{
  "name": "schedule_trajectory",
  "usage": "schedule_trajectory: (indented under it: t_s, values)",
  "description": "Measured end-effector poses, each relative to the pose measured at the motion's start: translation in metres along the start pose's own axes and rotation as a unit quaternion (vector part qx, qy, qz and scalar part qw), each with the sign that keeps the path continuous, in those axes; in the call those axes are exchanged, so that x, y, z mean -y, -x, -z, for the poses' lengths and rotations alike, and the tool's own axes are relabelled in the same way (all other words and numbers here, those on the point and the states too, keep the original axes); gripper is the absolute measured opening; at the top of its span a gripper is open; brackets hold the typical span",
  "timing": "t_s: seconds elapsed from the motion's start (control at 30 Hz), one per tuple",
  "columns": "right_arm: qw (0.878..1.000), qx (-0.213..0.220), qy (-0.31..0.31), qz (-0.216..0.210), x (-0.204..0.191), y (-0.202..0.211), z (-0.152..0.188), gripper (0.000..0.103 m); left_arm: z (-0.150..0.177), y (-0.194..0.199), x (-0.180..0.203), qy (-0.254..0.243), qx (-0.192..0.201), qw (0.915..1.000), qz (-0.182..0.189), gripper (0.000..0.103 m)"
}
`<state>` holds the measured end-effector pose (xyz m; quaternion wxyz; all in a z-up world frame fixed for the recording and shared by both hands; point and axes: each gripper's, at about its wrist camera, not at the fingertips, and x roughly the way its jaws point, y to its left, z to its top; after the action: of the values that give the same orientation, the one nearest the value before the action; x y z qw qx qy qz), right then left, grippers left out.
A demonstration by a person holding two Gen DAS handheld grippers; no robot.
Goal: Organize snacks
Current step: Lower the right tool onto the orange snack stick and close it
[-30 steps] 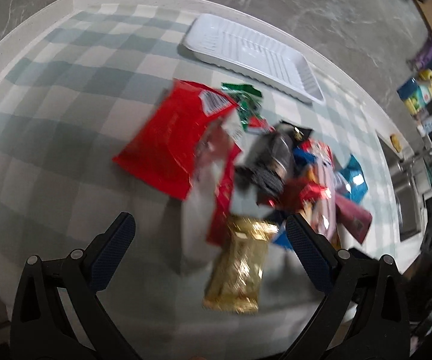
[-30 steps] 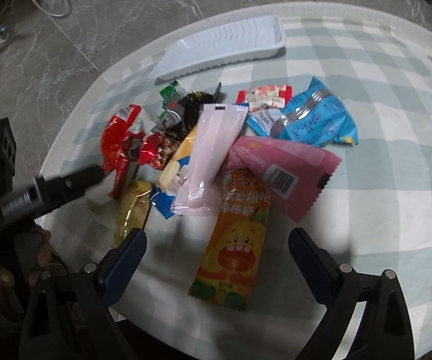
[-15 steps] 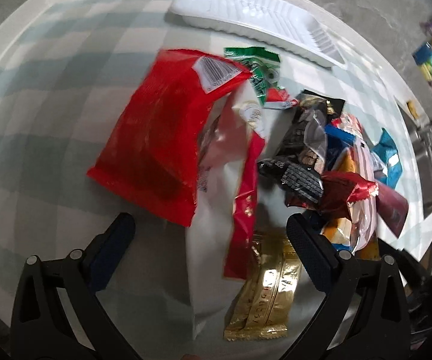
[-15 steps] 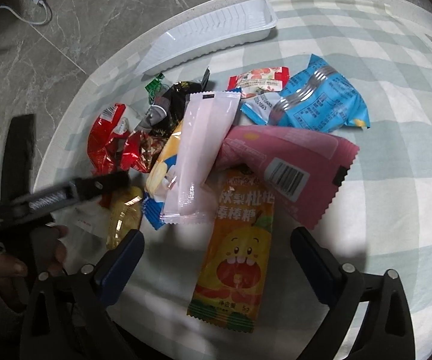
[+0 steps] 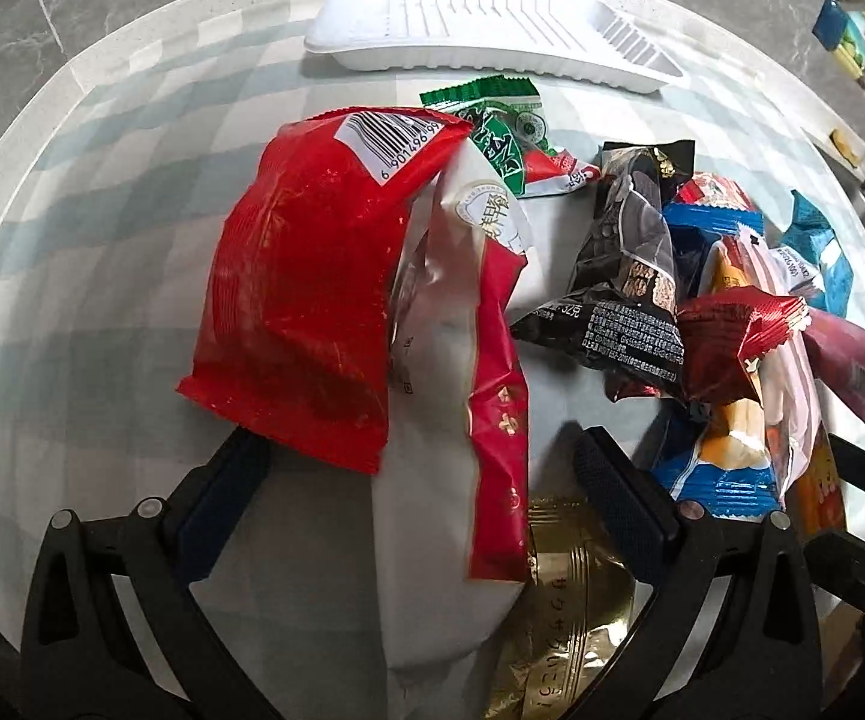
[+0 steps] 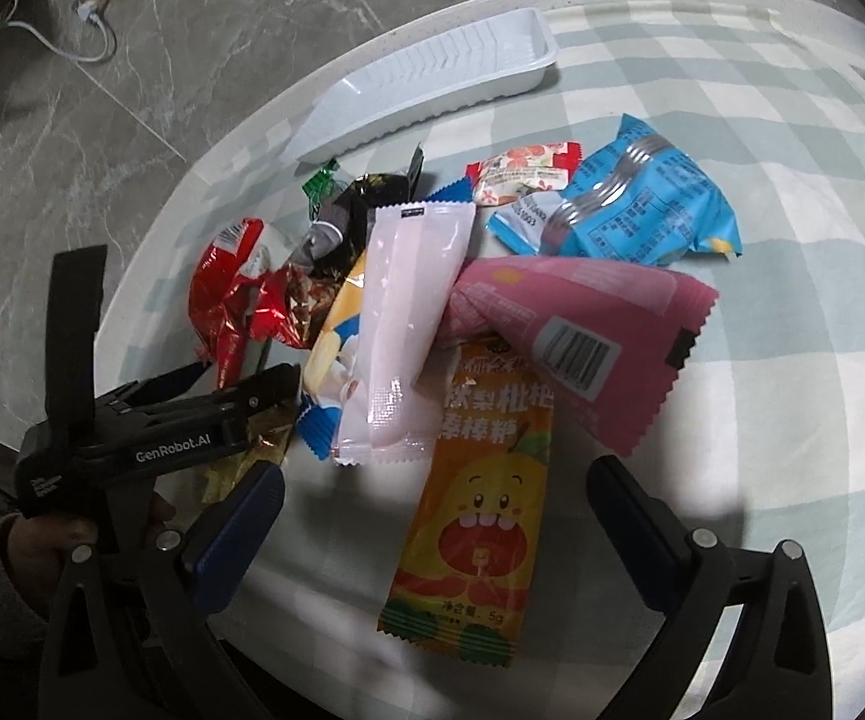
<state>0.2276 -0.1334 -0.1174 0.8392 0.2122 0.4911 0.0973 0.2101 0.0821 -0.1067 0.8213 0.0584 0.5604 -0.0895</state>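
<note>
A heap of snack packets lies on a round table with a checked cloth [image 5: 102,240]. My left gripper [image 5: 420,468] hangs low over it, open. The lower end of a red-and-white packet [image 5: 300,312] lies between its fingers, and neither pad presses on it. A gold packet [image 5: 564,600] lies under the right finger. My right gripper [image 6: 432,480] stands wide open above an orange lollipop packet [image 6: 480,510], apart from it. In the right wrist view the left gripper [image 6: 240,375] points down at the red packet [image 6: 222,282]. A white ribbed tray [image 5: 492,24] sits empty at the far edge.
Black [image 5: 630,264], green [image 5: 498,126], dark red foil [image 5: 726,348], blue [image 6: 636,204], pink [image 6: 582,312] and pale pink [image 6: 402,312] packets overlap in the heap. A hand [image 6: 72,534] holds the left gripper. Grey stone floor and a cable [image 6: 96,42] lie beyond the table.
My left gripper has come down and rolled. The red-and-white packet now sits between its fingers and looks much larger. The right gripper has hardly moved.
</note>
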Motion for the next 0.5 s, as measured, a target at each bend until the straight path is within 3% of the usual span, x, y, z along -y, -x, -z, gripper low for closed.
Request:
schedule_trajectory:
  t_s: [0.13, 0.23, 0.3, 0.33, 0.4, 0.5]
  values:
    - [1.000, -0.011, 0.008, 0.023, -0.002, 0.001, 0.000, 0.096, -0.014, -0.007, -0.006, -0.001, -0.018, 0.9998, 0.006, 0.103]
    - [0.999, -0.012, 0.005, 0.034, 0.001, 0.005, 0.002, 0.084, -0.019, -0.006, -0.005, 0.000, -0.016, 0.9998, 0.016, 0.102]
    - [0.999, -0.011, 0.000, 0.045, 0.005, 0.008, 0.003, 0.070, -0.018, -0.005, -0.009, -0.006, -0.011, 0.9997, 0.020, 0.099]
    - [0.998, -0.012, 0.000, 0.054, 0.006, 0.009, 0.003, 0.066, -0.020, -0.005, -0.009, -0.008, -0.008, 0.9997, 0.020, 0.094]
    - [0.997, -0.012, 0.005, 0.074, 0.007, 0.011, 0.004, 0.046, -0.024, -0.004, -0.011, -0.016, 0.000, 0.9996, 0.023, 0.085]
    - [0.997, -0.009, 0.000, 0.079, 0.012, 0.013, 0.004, 0.036, -0.031, -0.005, -0.011, -0.022, 0.007, 0.9995, 0.020, 0.067]
